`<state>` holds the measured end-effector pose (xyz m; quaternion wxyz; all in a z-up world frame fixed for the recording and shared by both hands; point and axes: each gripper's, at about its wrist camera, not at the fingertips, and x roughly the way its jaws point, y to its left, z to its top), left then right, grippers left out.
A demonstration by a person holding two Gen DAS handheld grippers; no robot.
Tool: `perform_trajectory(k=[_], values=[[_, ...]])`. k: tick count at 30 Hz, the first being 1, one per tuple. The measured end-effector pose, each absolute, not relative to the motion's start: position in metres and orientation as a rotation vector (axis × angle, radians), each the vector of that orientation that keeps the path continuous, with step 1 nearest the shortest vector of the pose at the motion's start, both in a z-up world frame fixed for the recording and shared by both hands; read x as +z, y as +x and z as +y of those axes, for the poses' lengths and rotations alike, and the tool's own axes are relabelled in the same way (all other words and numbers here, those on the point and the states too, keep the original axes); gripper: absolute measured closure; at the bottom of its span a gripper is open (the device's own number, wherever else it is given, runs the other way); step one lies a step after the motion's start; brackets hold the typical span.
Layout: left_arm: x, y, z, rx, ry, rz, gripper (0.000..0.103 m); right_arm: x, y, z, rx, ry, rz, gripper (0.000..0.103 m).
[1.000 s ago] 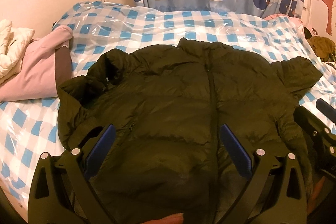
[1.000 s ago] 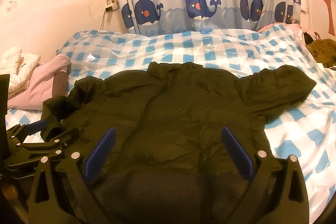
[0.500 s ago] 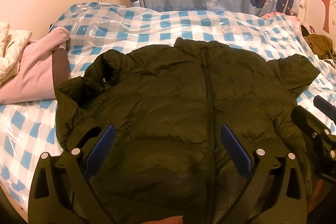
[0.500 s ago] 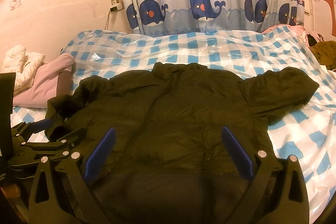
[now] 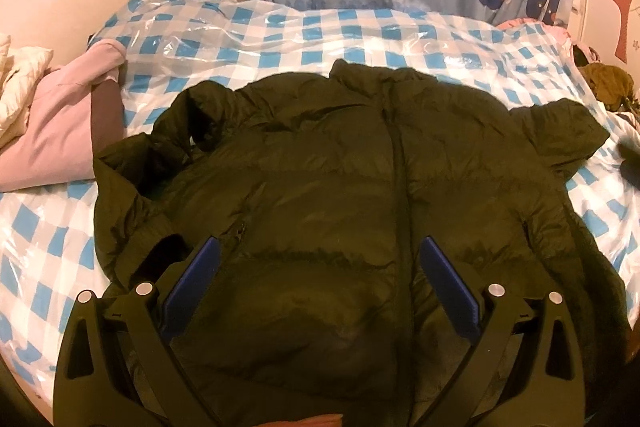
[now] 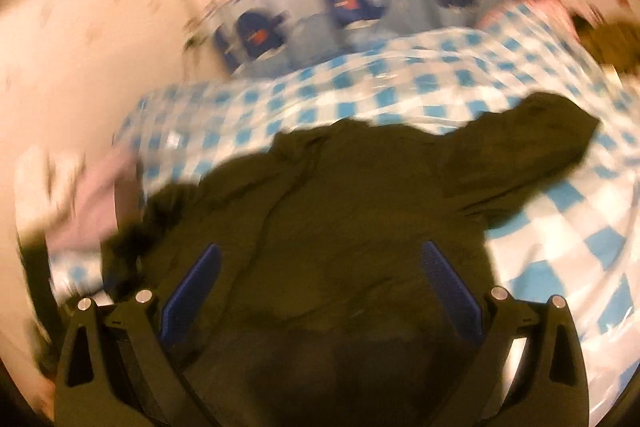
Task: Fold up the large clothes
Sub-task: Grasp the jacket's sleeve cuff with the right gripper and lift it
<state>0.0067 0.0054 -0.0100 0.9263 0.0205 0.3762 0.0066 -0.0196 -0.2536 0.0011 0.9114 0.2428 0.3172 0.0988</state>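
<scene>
The dark puffer jacket [image 5: 360, 195] is lying front-up across the checked bed [image 5: 280, 27], collar toward 12 o'clock. The left gripper [image 5: 318, 287] and right gripper [image 6: 320, 287] are hovering over its hem, fingers spread and pinching nothing. The slick plastic bed cover is risking the jacket sliding mid-fold, and the bunched sleeve [image 5: 132, 187] at 9 o'clock is likely to fold unevenly.

Jacket [image 5: 340, 187] on bed [image 5: 280, 27], clothes pile [image 5: 52, 131] left
</scene>
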Motion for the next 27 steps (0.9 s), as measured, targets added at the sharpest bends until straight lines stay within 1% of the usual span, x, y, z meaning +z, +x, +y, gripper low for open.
perform_trajectory(k=[3,5,6,8,10,13,16,20,24,25,26,27], values=[[-0.011,0.008,0.007,0.004,0.031,0.781,0.007,-0.017,-0.007,-0.354,0.158,0.788,0.647,0.007],[-0.013,0.008,0.007,0.008,0.042,0.781,0.007,-0.05,0.003,-0.444,0.07,1.052,0.627,0.007],[-0.014,0.009,0.005,0.011,0.05,0.782,0.007,-0.061,0.005,-0.466,0.057,1.122,0.615,0.007],[-0.017,0.012,0.002,0.013,0.066,0.787,0.007,-0.102,0.017,-0.53,0.002,1.318,0.604,0.007],[-0.021,0.015,-0.001,0.012,0.08,0.797,0.007,-0.14,0.029,-0.57,0.009,1.507,0.576,0.007],[-0.031,0.02,-0.004,-0.017,0.07,0.83,0.007,-0.17,0.043,-0.596,0.041,1.656,0.512,0.007],[-0.035,0.025,-0.004,-0.046,0.046,0.848,0.007,-0.181,0.072,-0.595,0.211,1.728,0.476,0.007],[-0.043,0.031,-0.002,-0.021,0.041,0.856,0.007,-0.19,0.107,-0.588,0.274,1.759,0.497,0.007],[-0.046,0.035,-0.003,0.005,0.054,0.853,0.007,-0.211,0.125,-0.601,0.202,1.806,0.452,0.007],[-0.046,0.036,-0.003,0.005,0.053,0.852,0.007,-0.208,0.127,-0.604,0.192,1.771,0.439,0.015],[-0.046,0.036,-0.003,0.005,0.054,0.849,0.007,-0.199,0.129,-0.609,0.185,1.708,0.417,0.048],[-0.046,0.036,-0.004,0.005,0.056,0.846,0.007,-0.188,0.132,-0.612,0.19,1.648,0.402,0.065]])
